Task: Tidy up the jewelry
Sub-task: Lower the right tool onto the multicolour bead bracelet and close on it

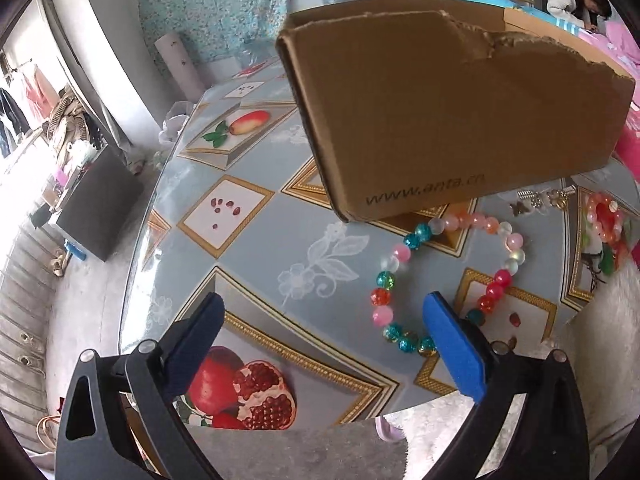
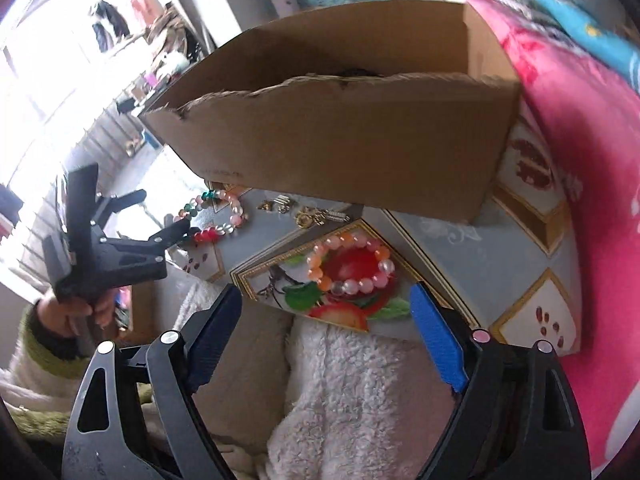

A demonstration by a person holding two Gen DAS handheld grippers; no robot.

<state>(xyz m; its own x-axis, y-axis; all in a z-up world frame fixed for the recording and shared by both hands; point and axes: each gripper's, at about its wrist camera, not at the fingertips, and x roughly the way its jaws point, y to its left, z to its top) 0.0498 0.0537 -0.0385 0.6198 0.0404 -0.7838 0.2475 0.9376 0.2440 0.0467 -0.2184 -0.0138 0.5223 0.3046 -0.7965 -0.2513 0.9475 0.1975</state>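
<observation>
Left wrist view only: seated person [image 1: 576, 0], right wrist view: left claw [image 2: 154, 216], both claws wide, empty.

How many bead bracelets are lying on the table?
2. The big multicoloured bracelet lies just before the cardboard box, by the left gripper. The smaller orange-pink bracelet lies ahead of the right gripper. The box may hide more.

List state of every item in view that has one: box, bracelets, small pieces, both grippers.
cardboard box: open top, torn rim, upright on the table.
multicolour bead bracelet: flat on the table, outside the box, ungripped.
pink-orange bead bracelet: flat on the table, outside the box, ungripped.
small metal jewelry pieces: loose beside the box.
left gripper: open, empty.
right gripper: open, empty.
</observation>
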